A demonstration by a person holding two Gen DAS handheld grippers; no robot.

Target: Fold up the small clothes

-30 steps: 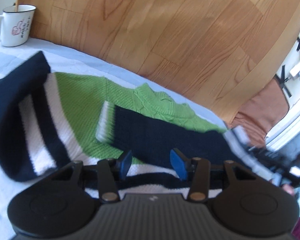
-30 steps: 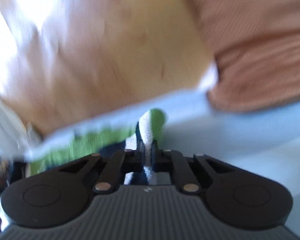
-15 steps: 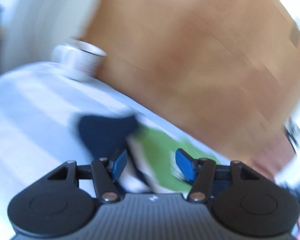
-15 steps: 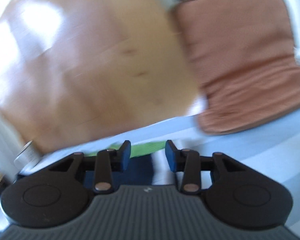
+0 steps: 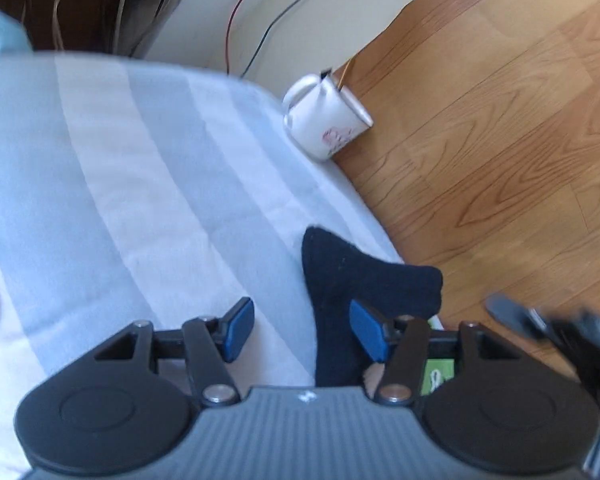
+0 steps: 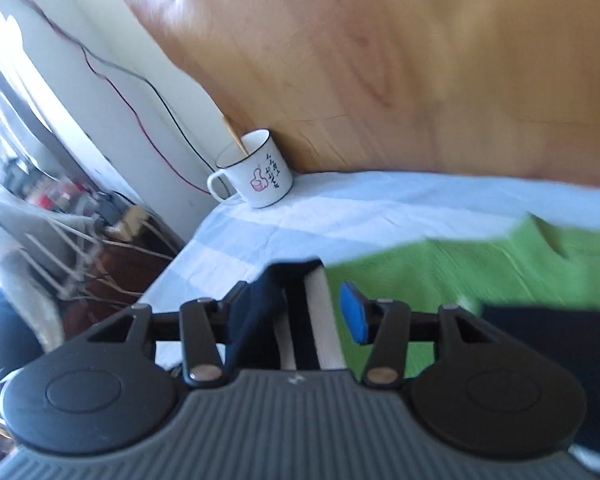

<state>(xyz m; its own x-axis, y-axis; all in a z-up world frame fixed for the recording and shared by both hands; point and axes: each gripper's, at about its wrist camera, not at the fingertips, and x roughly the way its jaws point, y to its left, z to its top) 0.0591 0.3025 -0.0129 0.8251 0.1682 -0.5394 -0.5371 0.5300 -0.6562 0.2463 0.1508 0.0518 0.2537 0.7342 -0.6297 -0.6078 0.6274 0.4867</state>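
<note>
A small knit sweater, green (image 6: 460, 268) with navy and white stripes, lies on the blue-and-white striped cloth (image 5: 140, 184). In the left wrist view its navy sleeve end (image 5: 360, 280) lies near the table's right edge. My left gripper (image 5: 304, 330) is open just above it, the sleeve partly between the fingers. In the right wrist view my right gripper (image 6: 296, 312) is open over the striped navy-and-white sleeve (image 6: 300, 320), beside the green body. A navy part (image 6: 560, 340) shows at the right.
A white enamel mug (image 5: 326, 120) with a stick in it stands at the cloth's far corner; it also shows in the right wrist view (image 6: 256, 176). Wooden floor (image 5: 500, 140) lies beyond the table edge. Red and black cables (image 6: 140, 120) run along the wall.
My right gripper let go of the sweater and opened. Both grippers swung left toward the mug end of the sweater. The left stayed open.
</note>
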